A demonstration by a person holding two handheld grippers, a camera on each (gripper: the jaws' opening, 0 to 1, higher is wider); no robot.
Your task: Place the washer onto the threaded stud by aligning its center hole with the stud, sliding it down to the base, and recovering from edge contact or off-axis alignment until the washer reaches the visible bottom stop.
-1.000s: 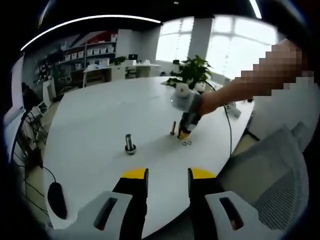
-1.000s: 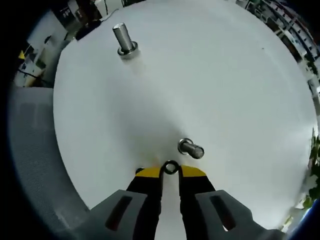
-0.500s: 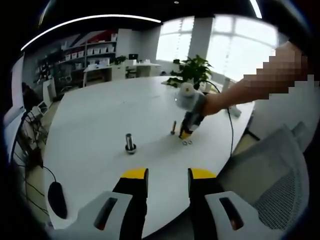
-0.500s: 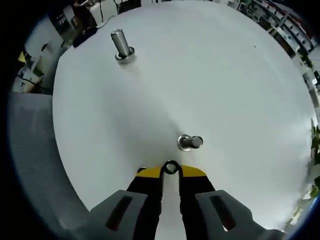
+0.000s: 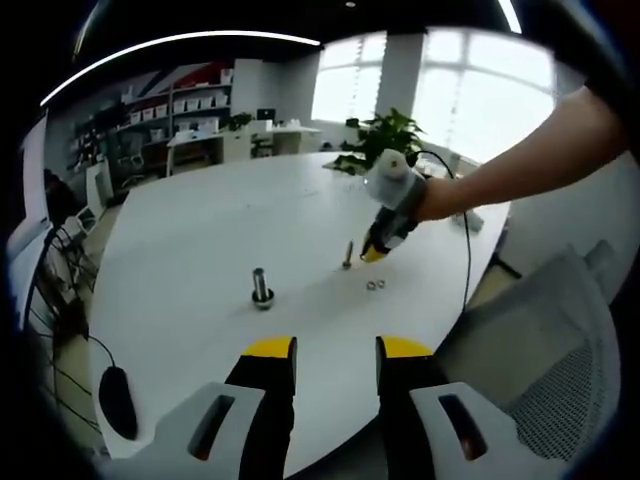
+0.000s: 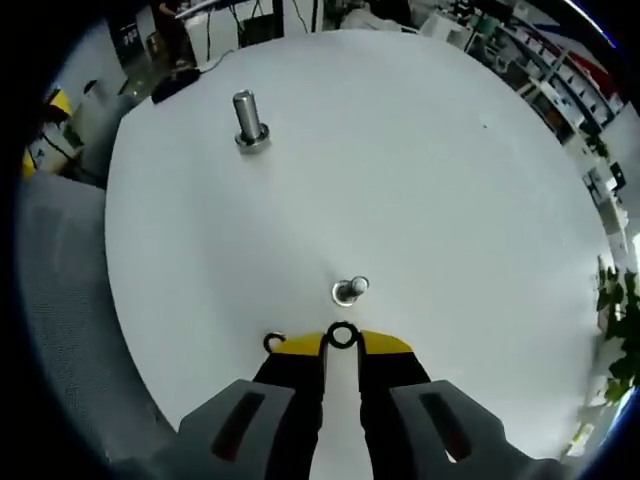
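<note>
My right hand-held gripper (image 6: 342,343) pinches washer (image 6: 342,334) near stud (image 6: 349,291); spare washer (image 6: 274,343) beside jaw, left hand-held gripper (image 5: 334,350) open over desk (image 5: 200,230).

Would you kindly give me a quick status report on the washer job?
Right gripper shut on washer, just short of the near stud. Left gripper open, idle. Spare washers on table; path clear.

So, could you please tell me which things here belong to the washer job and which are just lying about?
Part of the job:
- washer, held at the tips of the right claw
- nearer stud, just ahead of it
- spare washers on the table

Just lying about:
- second stud, farther off
- potted plant
- mesh chair
- left claw, open and idle
</note>
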